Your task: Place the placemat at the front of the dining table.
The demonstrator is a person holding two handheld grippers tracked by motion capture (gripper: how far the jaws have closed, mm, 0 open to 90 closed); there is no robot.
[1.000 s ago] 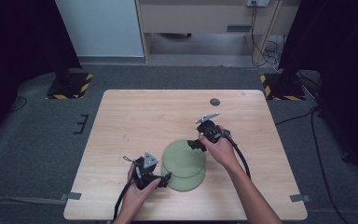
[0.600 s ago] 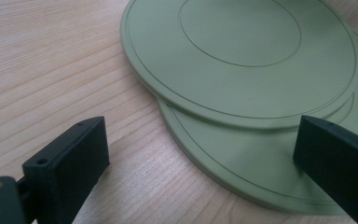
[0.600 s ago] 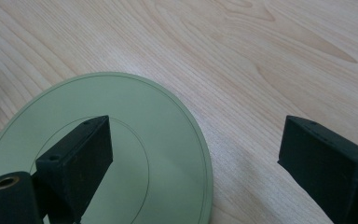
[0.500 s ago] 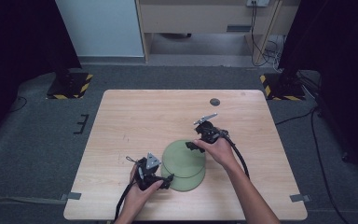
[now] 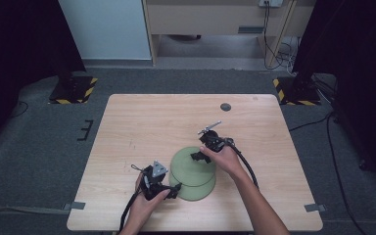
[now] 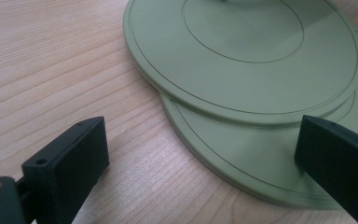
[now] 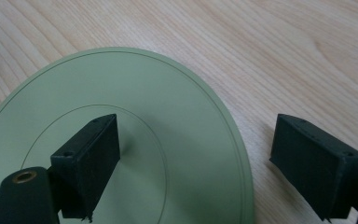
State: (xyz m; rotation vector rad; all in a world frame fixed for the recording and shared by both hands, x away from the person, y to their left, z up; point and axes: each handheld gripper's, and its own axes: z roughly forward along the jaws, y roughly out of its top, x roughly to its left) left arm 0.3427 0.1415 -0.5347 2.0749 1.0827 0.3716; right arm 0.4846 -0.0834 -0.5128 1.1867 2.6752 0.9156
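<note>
**Two green plates, both sets of jaws apart**

Against the earlier high views, the right gripper (image 5: 196, 155) sits lower and nearer the stack, over the far edge of the upper round pale-green plastic plate (image 5: 192, 166). Its jaws have just been closing a little but stand wide apart. In the right gripper view, that plate's rim (image 7: 233, 140) runs through the gap between them. One jaw hangs over the plate's inner ring and the other over bare wood outside the rim. Neither pad presses on the plate.

The left gripper (image 5: 173, 189) is where it was in the earlier high views, at the near-left edge of the stack. Its jaws are also wide apart, with nothing clamped. In the left gripper view, the edges of both plates lie between and just ahead of the jaws. The right-hand jaw stands over the lower round pale-green plastic plate (image 6: 242, 163), and the left-hand jaw over bare wood.

The count: two plates, the upper one (image 6: 242, 51) lying offset on the lower (image 5: 198, 192), so a crescent of the lower shows. Two grippers, one in each hand. One small dark round disc (image 5: 225, 106) lies well beyond the jaws, near the far edge of the light wooden surface (image 5: 142, 127).
</note>
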